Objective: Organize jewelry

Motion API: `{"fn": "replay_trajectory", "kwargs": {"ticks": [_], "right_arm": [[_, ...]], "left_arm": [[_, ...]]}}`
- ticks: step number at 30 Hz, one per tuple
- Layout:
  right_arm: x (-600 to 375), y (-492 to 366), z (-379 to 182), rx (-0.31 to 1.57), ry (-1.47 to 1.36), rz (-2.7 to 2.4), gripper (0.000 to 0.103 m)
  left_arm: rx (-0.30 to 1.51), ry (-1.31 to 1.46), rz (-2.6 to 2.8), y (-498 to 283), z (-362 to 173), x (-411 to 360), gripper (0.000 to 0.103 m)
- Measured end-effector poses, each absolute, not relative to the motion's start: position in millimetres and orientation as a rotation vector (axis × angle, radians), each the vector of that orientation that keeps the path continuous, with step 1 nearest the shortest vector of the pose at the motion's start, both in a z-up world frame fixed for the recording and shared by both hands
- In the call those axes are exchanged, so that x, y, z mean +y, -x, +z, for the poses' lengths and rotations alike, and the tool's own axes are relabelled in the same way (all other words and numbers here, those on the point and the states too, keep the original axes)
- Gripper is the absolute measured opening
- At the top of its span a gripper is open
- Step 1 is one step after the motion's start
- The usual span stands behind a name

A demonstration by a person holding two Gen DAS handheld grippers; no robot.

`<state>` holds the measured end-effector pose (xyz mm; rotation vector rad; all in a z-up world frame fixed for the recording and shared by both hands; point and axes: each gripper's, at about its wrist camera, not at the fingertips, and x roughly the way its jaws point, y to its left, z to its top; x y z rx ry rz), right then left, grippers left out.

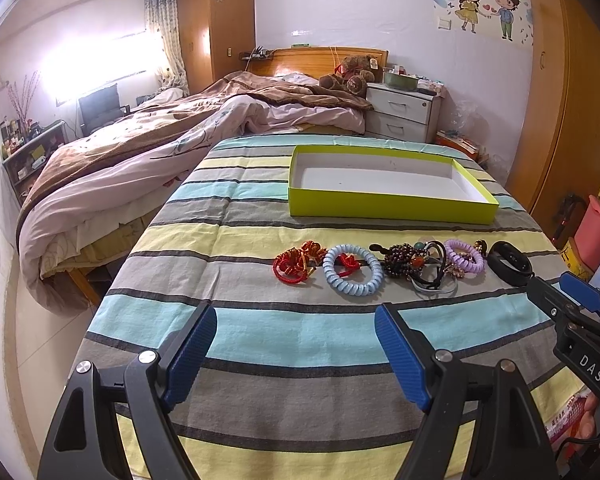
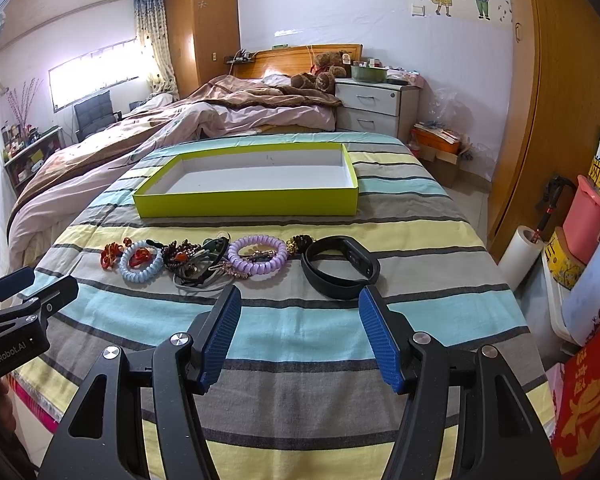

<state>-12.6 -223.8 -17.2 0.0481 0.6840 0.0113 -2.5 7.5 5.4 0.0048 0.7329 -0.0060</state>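
Opening step, nothing sorted: left gripper (image 1: pixel 296 324) and right gripper (image 2: pixel 298 306) both spread, empty; next, pinch black wristband (image 2: pixel 340 266), carry to lime-green box (image 2: pixel 246 202).

A striped cloth (image 1: pixel 260 332) covers the table; a green box (image 1: pixel 388 204) lies on it; nearer than the box runs a row: red cords (image 1: pixel 296 266), blue coil (image 1: pixel 352 270), beads (image 1: pixel 404 258), purple coil (image 1: pixel 464 258), black band (image 2: pixel 340 266).

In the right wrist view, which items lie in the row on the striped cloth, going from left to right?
red knotted bracelets → light blue coil band → dark beaded bracelet → purple coil band → black wristband. The thin ties and small clips overlap, so I leave them out.
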Motion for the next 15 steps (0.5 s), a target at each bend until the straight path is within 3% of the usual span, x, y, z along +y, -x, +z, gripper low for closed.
{"fn": "replay_trajectory", "kwargs": {"ticks": [15], "right_arm": [[-228.4, 12.0, -12.7, 0.665, -0.042, 0.021, 0.062]], "left_arm": [[0.74, 0.005, -0.021, -1.5, 4.7, 11.0, 0.081]]}}
